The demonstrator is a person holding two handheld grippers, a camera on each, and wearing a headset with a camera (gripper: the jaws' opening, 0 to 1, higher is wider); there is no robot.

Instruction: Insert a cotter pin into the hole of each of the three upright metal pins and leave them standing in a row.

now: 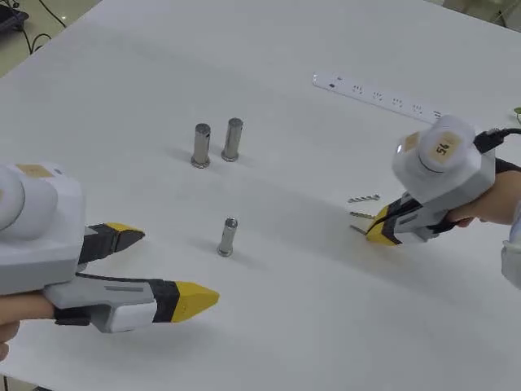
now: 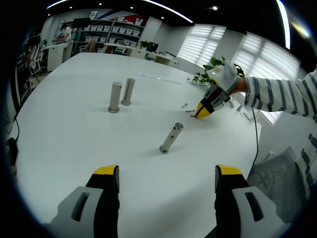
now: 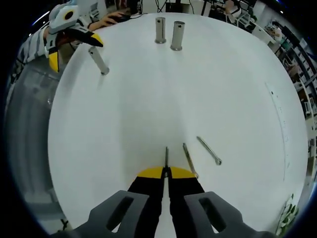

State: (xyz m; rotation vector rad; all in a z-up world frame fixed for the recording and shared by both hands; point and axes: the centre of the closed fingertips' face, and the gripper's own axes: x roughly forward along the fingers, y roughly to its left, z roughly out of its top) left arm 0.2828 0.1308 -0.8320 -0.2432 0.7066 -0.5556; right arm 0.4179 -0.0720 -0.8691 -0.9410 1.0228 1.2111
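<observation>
Right tongs [image 3: 166, 171] pinch a cotter pin [image 3: 166, 156]; left tongs [image 2: 167, 172] gape behind nearest metal pin [image 2: 171, 138].

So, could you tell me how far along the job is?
Done: nothing; the three metal pins stand bare, two paired, one apart. In hand: the right gripper is shut on one cotter pin at the table. Remaining: two loose cotter pins, all three insertions, the row; left gripper open.

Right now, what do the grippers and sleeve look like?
The left gripper and right gripper have white bodies, black jaws, yellow pointed tips. The right carries a round numbered label and black cable. The sleeve is white with dark stripes.
</observation>
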